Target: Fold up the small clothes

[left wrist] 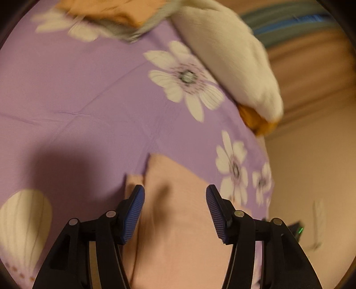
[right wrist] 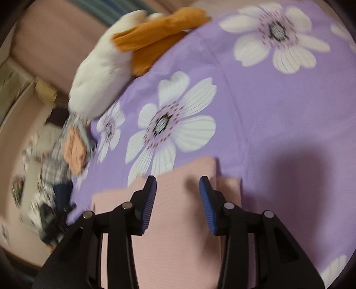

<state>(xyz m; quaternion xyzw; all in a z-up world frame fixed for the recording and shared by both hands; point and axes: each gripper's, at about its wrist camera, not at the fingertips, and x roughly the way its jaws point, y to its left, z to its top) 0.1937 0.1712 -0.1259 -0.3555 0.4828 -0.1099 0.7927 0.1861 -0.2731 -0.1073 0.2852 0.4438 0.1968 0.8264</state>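
Note:
A pale pink garment (left wrist: 178,222) lies flat on a purple bedsheet with white flowers (left wrist: 89,89). My left gripper (left wrist: 175,191) is open above the garment's upper edge, with nothing between its blue pads. In the right wrist view the same pink garment (right wrist: 178,222) lies under my right gripper (right wrist: 178,181), which is also open and empty. A narrow folded strip of the garment shows beside the right gripper's right finger (right wrist: 229,189).
A white plush item with orange cloth (right wrist: 115,55) lies at the sheet's edge; it also shows in the left wrist view (left wrist: 233,66). Orange and grey clothes (left wrist: 115,13) lie at the top. A pile of checked clothes (right wrist: 66,151) sits left, off the bed.

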